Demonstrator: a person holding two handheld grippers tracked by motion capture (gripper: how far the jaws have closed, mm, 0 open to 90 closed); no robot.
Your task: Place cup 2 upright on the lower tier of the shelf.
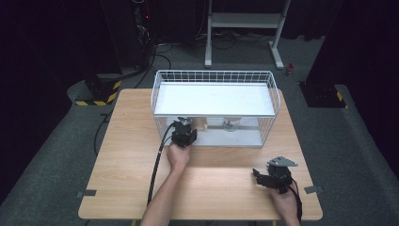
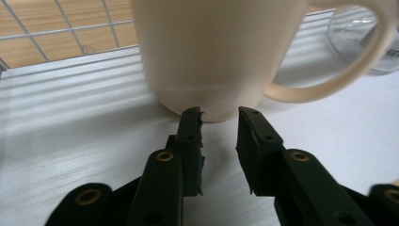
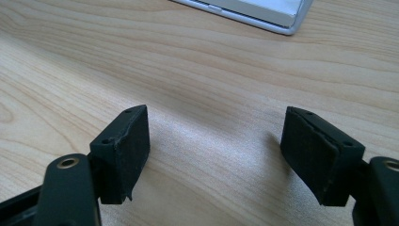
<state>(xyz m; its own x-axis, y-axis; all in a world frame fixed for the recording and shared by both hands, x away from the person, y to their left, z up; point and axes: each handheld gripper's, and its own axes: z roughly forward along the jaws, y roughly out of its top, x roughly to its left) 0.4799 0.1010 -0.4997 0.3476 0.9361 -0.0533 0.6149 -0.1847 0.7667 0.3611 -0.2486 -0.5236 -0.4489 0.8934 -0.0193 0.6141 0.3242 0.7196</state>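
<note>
**Left gripper at the mug inside the wire rack, right gripper idle on the tabletop**

A white wire basket rack [image 1: 214,75] with 2 levels stands at the far middle of the wooden tabletop [image 1: 131,155]. Its upper shelf [image 1: 214,99] is a bare white panel; its lower shelf [image 2: 70,141] is white too, and open toward the person.

The left gripper [image 1: 184,134] reaches into the front of the lower level, with the person's left hand [image 1: 179,157] just behind it and its black cable trailing back across the wood. In the left gripper view, a cream mug [image 2: 216,52] stands upright on the lower shelf right ahead of the jaw tips. The jaws are a little apart with a narrow gap between them, and nothing sits in that gap; the tips lie at the foot of the mug, and whether they touch it cannot be told. The mug's handle [image 2: 357,61] loops out to the right in that view, and behind it is a clear glass object [image 2: 362,42], blurred and cut off at the frame edge.

The right gripper [image 1: 263,178] is held low over the near right part of the tabletop, well apart from the rack, its grey 3-cornered plate on top. In the right gripper view its jaws stand wide apart over bare wood [image 3: 197,84], holding nothing, with a corner of the rack's white base [image 3: 263,12] at the top edge.
</note>
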